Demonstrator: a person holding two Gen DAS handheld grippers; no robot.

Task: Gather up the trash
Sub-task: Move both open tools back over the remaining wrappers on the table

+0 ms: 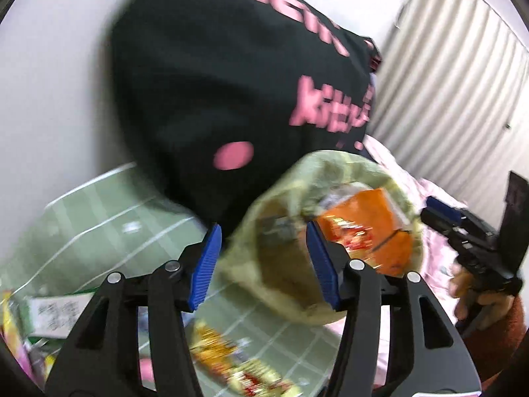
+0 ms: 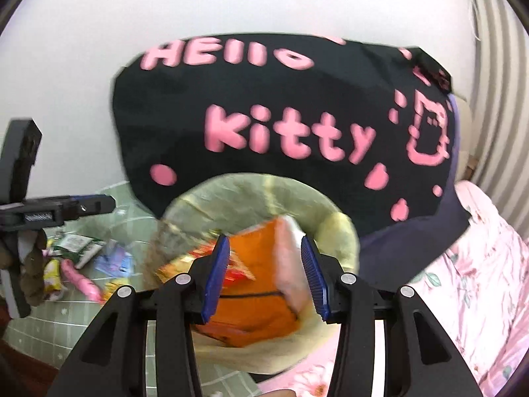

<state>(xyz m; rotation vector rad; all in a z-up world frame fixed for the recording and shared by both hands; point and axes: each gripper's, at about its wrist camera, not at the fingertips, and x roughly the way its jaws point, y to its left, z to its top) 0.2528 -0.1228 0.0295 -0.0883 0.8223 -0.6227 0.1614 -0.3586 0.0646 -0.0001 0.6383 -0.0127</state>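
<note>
A pale green translucent trash bag (image 1: 330, 218) stands open on the bed, with an orange snack packet (image 1: 363, 228) inside it. In the right wrist view the bag (image 2: 264, 192) opens right in front of my right gripper (image 2: 264, 274), whose jaws are open over the orange packet (image 2: 258, 311). My left gripper (image 1: 261, 264) is open, its jaws astride the bag's left side, touching nothing I can tell. A red-yellow wrapper (image 1: 231, 364) lies below it. More wrappers (image 2: 86, 264) lie at the left.
A black Hello Kitty cushion (image 2: 281, 125) leans on the white wall behind the bag. Green checked sheet (image 1: 99, 225) at left, pink floral bedding (image 2: 479, 264) at right. Corrugated wall panel (image 1: 463, 82) at far right. The frames are motion-blurred.
</note>
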